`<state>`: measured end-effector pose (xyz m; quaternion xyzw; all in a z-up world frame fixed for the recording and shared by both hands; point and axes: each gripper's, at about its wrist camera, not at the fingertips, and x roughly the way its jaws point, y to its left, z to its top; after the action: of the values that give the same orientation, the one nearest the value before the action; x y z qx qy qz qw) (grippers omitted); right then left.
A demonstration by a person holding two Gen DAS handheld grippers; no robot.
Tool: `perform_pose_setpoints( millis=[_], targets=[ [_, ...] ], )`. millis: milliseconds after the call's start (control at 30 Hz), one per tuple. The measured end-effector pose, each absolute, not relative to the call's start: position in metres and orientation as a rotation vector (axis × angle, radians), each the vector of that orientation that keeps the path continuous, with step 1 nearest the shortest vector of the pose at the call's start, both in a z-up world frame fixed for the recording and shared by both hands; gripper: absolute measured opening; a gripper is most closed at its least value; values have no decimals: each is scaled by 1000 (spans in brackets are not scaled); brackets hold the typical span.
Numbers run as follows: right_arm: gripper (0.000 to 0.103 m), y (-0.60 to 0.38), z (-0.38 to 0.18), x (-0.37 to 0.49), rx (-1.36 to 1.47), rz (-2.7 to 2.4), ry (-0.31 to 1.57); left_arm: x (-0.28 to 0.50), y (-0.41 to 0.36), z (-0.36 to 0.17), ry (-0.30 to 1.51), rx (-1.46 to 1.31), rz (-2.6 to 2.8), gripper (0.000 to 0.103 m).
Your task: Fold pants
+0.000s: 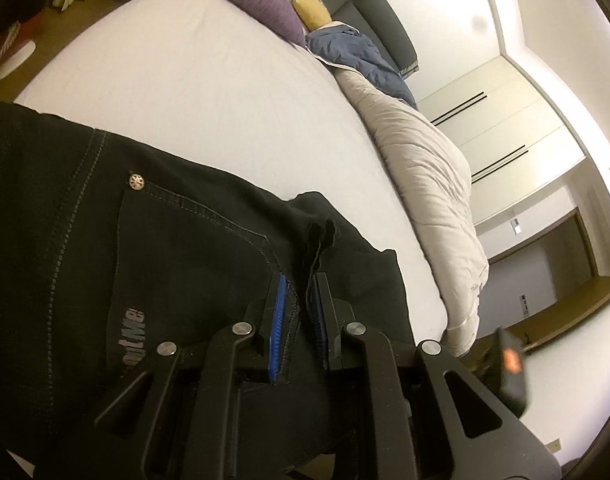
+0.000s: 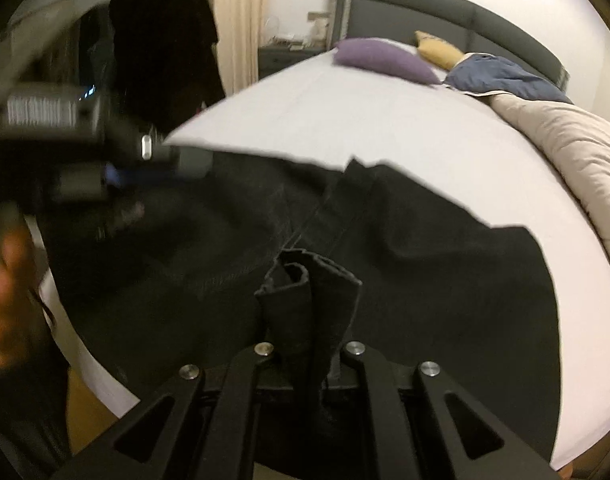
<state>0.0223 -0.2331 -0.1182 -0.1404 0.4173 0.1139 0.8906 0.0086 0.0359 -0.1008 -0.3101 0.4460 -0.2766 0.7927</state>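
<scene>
Looking along the left gripper (image 1: 299,312), I am seeing its blue pads (image 1: 276,332) pinching a bunched edge of the black pants (image 1: 125,240), with fabric running between the two fingers and a loose tuft poking out just past the tips. The pants are lying at the near corner of the bed (image 1: 185,80), over its white sheet, back pocket and rivet (image 1: 137,181) facing up, so this end seems to be near the waist. A beige duvet (image 1: 425,184) is lying rolled along the bed's far side edge, with a purple pillow (image 1: 261,4) up by the headboard — both well apart from the garment.

Turning to the right wrist view, the right gripper (image 2: 309,312) is clamping a thick roll of the same dark cloth, which is standing up between its fingers and hiding the pads. Beyond it the pants (image 2: 425,272) are spreading across the near edge of the bed (image 2: 385,128); the other gripper (image 2: 117,168), heavily blurred, is holding cloth toward the bed's near left corner.

With both grippers holding fabric, I judge the step to be lifting or carrying one part of the pants to lay over the rest — an early or middle fold, though which one I cannot tell. The next move is calling for both holds to travel together, keeping the cloth taut between them, then lowering so the edges line up before letting go.
</scene>
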Motion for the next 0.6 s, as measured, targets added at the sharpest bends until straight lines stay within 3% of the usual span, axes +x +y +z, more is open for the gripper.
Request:
perform_pose_setpoints(
  millis=[133, 233, 267, 333, 367, 400, 600],
  targets=[
    [9, -233, -124, 16, -333, 245, 867, 6, 37, -96, 958, -660, -600, 13],
    [14, -230, -127, 15, -365, 257, 877, 7, 18, -91, 958, -645, -634, 13],
    [19, -230, -127, 14, -370, 264, 883, 8, 8, -89, 955, -637, -647, 13],
    [41, -235, -121, 10, -314, 309, 910, 13, -10, -80, 942, -618, -684, 13],
    [61, -243, -115, 8, -240, 349, 938, 15, -19, -76, 937, -605, -701, 13],
    [66, -253, -107, 4, -158, 390, 949, 18, -29, -73, 933, -593, -717, 13],
    [62, -356, -57, 5, 192, 397, 905, 29, -91, -89, 1016, -472, -792, 13]
  ],
)
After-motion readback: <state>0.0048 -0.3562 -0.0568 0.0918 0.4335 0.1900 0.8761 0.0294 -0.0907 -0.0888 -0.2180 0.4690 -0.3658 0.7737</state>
